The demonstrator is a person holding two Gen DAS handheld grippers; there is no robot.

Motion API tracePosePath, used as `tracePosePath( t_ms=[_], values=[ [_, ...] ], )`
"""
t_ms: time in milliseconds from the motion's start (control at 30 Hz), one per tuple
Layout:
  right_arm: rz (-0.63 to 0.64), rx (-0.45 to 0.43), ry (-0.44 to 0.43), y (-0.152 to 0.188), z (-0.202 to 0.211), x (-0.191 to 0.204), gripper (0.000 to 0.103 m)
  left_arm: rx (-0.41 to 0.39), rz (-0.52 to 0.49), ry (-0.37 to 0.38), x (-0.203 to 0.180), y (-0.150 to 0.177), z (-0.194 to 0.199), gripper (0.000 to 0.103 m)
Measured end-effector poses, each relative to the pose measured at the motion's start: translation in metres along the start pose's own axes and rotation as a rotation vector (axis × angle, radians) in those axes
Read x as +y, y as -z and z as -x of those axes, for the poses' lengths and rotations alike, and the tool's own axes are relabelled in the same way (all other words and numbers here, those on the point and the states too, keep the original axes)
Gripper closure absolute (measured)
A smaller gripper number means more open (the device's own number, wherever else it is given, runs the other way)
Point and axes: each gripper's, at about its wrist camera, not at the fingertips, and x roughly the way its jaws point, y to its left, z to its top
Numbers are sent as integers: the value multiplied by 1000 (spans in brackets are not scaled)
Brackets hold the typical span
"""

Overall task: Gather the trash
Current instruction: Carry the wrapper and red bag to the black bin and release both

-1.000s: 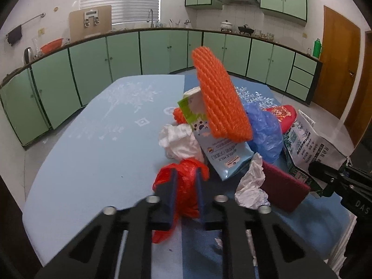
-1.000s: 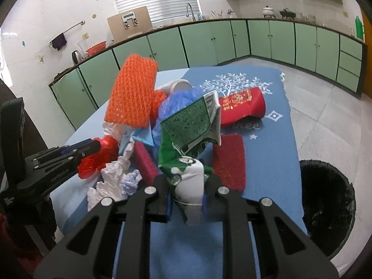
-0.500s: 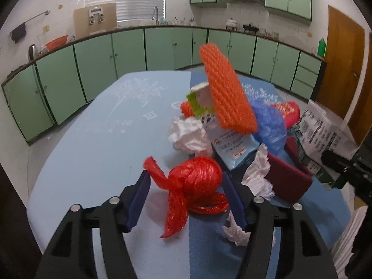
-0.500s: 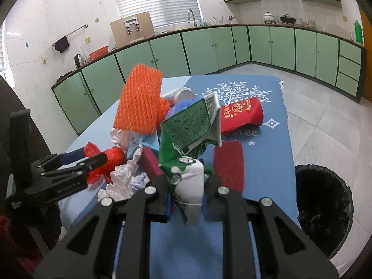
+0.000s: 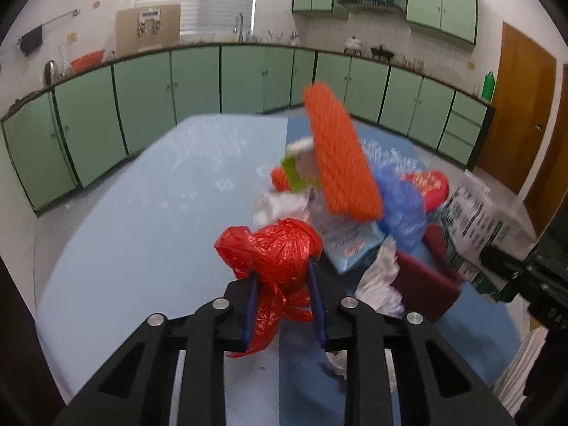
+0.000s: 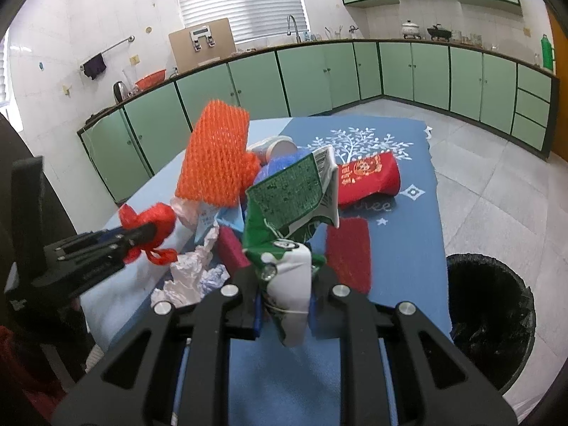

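On the blue table (image 5: 142,213) lies a pile of trash. A crumpled red plastic bag (image 5: 273,245) sits between the blue pads of my left gripper (image 5: 282,271). Its jaws are closing and the pads press the bag's sides. The right wrist view shows the same bag (image 6: 156,218) at the left gripper (image 6: 142,230), left of the pile. My right gripper (image 6: 287,273) is shut on a green-and-white carton (image 6: 294,191), which stands up over the table. An orange foam net (image 5: 340,156) tops the pile.
The pile also holds a blue plastic bag (image 5: 401,209), a red packet (image 6: 369,177), crumpled tissues (image 6: 191,269), a dark red sponge (image 6: 349,252) and a blue wipes pack (image 5: 348,241). A black bin (image 6: 490,319) stands on the floor right of the table.
The left jaws opened wide around the red bag, then closed in on its sides, and the bag now sits higher between them. The right gripper and its carton stayed put.
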Motion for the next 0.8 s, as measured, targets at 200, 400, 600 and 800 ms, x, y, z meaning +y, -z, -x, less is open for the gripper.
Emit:
tracePosePath(
  t_ms=[200, 400, 600, 800],
  values=[
    [-14, -39, 7, -8, 20, -5, 86, -79, -30, 46, -16, -22, 26, 78],
    [-42, -69, 56, -11, 39, -24, 86, -108, -93, 138, -54, -38, 28, 78],
    [-95, -97, 142, -10, 58, -60, 86, -122, -177, 249, -108, -50, 16, 78],
    [-148, -114, 247, -4, 77, -107, 86, -105, -241, 371, -170, -56, -4, 78]
  ],
)
